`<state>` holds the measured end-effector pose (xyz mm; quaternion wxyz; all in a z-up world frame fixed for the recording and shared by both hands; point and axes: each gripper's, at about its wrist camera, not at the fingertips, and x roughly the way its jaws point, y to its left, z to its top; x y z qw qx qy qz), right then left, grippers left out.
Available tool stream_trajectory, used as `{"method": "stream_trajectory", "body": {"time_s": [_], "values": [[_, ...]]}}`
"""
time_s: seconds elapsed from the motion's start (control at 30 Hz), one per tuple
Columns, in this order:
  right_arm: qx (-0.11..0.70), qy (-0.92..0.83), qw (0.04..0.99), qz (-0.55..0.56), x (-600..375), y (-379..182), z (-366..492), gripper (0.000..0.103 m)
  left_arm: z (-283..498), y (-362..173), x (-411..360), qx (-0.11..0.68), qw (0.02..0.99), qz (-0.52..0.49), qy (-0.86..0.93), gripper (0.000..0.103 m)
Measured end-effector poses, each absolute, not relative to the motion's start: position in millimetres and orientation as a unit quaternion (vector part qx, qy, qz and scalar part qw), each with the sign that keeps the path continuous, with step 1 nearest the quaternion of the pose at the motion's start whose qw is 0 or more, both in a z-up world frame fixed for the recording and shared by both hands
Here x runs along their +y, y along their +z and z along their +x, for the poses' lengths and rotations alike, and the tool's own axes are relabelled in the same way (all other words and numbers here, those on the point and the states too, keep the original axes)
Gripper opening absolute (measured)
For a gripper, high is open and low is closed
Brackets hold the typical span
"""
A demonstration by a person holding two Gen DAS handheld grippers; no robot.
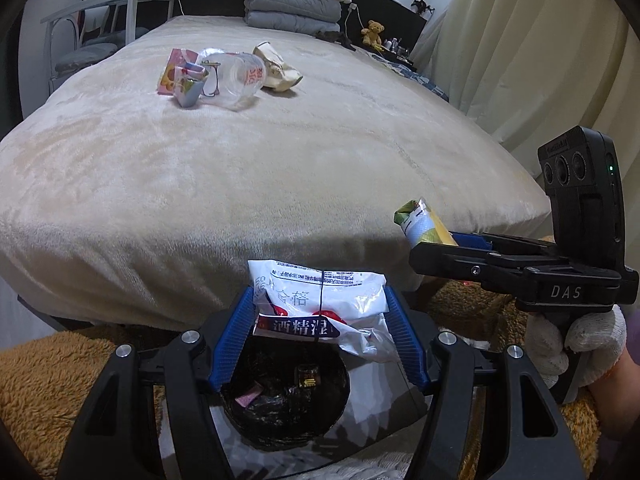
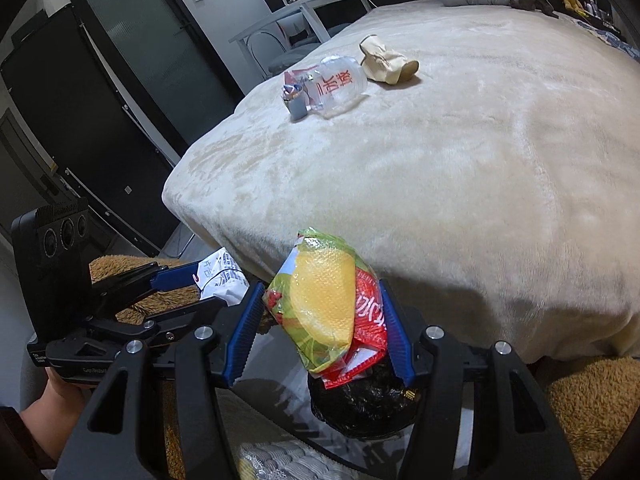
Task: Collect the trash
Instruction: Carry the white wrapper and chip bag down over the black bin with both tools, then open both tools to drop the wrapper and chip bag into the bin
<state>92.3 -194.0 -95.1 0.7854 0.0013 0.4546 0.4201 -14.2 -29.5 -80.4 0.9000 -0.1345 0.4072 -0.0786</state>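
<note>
Bed [image 1: 280, 168], covered by a cream plush blanket, fills most of both views; folded grey bedding [image 1: 294, 10] lies stacked at its far end. Below the near edge of the bed stands the trash bin [image 1: 286, 400], lined with a black bag and already containing a few scraps, which suggests collection is under way. Left claw [image 1: 320, 320], directly above the bin mouth, is clenched on a white wet-wipe packet [image 1: 320, 304]. Right claw [image 2: 320, 332], just right of the left one and also near the bin [image 2: 364, 408], is clenched on a yellow-green snack wrapper [image 2: 320, 300] together with a red wrapper [image 2: 370, 320] behind it. Judged from position, both loads are ready to be dropped but have not yet been let go. Remaining on the far left part of the bed, in a close cluster: a clear plastic bottle [image 1: 236, 76] lying on its side, a crumpled beige paper bag [image 1: 278, 66] just right of it, a pink packet [image 1: 174, 70] and a small carton [image 1: 190, 84] to its left. These four items appear still uncollected.
</note>
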Motion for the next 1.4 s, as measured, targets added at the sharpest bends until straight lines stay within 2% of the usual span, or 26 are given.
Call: {"method": "stream_trajectory", "body": {"time_s": [0.6, 0.97, 1.4], "values": [[0.590, 0.372, 0.716, 0.013, -198, -161, 108, 0.057, 14, -148, -46, 0.558, 0.817, -0.129, -0.070, 0.064], [0.651, 0.330, 0.683, 0.011, -192, -193, 112, 0.057, 25, -173, -48, 0.611, 0.779, -0.128, -0.057, 0.064], [0.676, 0.305, 0.671, 0.007, -189, -208, 111, 0.057, 29, -189, -56, 0.643, 0.755, -0.117, -0.051, 0.065]]}}
